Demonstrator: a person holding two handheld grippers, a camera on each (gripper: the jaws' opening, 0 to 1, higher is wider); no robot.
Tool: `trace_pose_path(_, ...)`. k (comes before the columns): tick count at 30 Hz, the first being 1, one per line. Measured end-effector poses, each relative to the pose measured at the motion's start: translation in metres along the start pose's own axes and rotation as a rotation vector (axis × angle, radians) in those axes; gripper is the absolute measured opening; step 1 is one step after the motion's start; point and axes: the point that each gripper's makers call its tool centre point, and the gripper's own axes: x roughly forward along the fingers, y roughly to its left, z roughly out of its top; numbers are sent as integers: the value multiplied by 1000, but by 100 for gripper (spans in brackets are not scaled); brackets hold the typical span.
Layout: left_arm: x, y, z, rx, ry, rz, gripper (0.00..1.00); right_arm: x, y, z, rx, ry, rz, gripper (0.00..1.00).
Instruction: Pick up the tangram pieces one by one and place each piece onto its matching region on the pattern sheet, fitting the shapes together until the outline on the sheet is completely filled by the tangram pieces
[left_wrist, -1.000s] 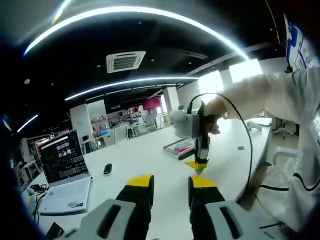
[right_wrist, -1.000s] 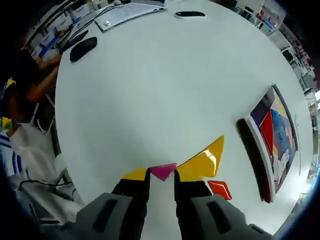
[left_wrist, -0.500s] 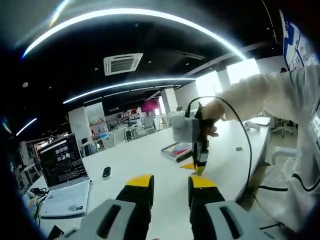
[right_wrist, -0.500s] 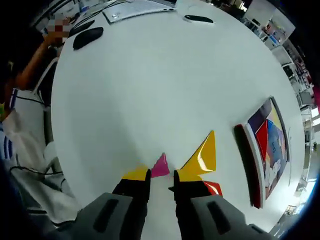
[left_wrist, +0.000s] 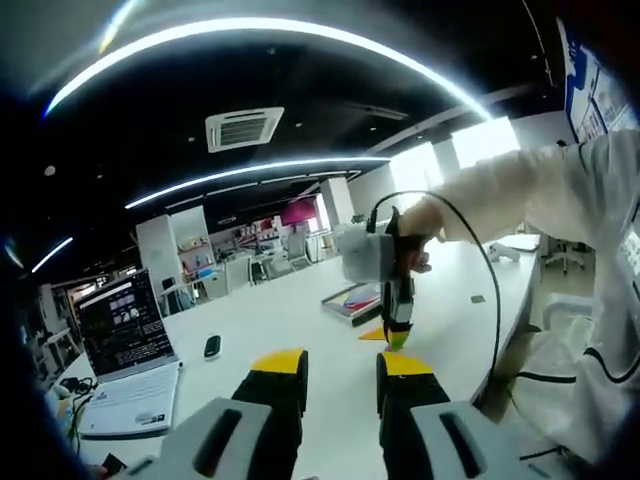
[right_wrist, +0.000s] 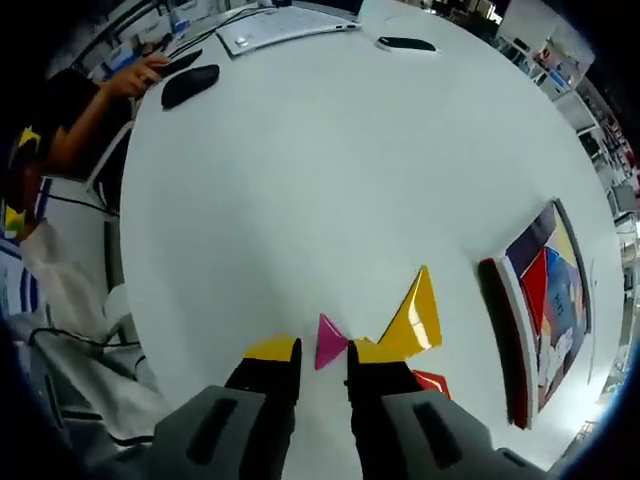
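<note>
Hovering my right gripper (right_wrist: 322, 362) with jaws spread around the magenta triangle (right_wrist: 329, 341), beside the yellow triangle (right_wrist: 415, 320) left of the pattern sheet (right_wrist: 545, 300); I am risking nudging both. My left gripper (left_wrist: 340, 372) is idling, parted.

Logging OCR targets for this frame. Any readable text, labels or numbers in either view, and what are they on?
No text can be read.
Laptop screen: light patches on dark, too small to read.
Wall poster: blue and white print, too blurred to read.
Pattern sheet: coloured shapes, no legible words.
Tangram pieces, such as the pink triangle and yellow triangle: no markings visible.
</note>
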Motion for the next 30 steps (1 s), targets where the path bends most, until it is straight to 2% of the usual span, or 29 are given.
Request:
trace_pose_path(3,-2,2,0,-2,-3,7,29,2,-9,1,6,-6,-16,19)
trace_pose_path(7,-5,3,3,-5,-17,7,29,1,-11,3,33,-7,1,19)
trace_pose_path(10,-5,1,7,-6,-31,-5,29,1,-10,3,14,-7,1,19)
trace_pose_path(12,-5,-1,8,-4,-35,-11,29,1,-14,1,56,16,-21,16)
trace_pose_path(15,-5,0,10,2,-42,-4,29,2,-12,-2,99,43,-17,15)
trace_pose_path(18,-5,1,12,-3,-50,1,29,2,-9,-4,88,49,-17,15)
trace_pose_path(21,-5,2,10,-3,-45,6,29,0,-7,-6,130,68,0,15)
trace_pose_path(27,-5,1,10,-5,-46,3,29,-21,-19,12,179,33,2,15)
trace_pose_path(30,-4,0,9,-4,-42,-1,29,-34,-37,24,210,1,-14,15)
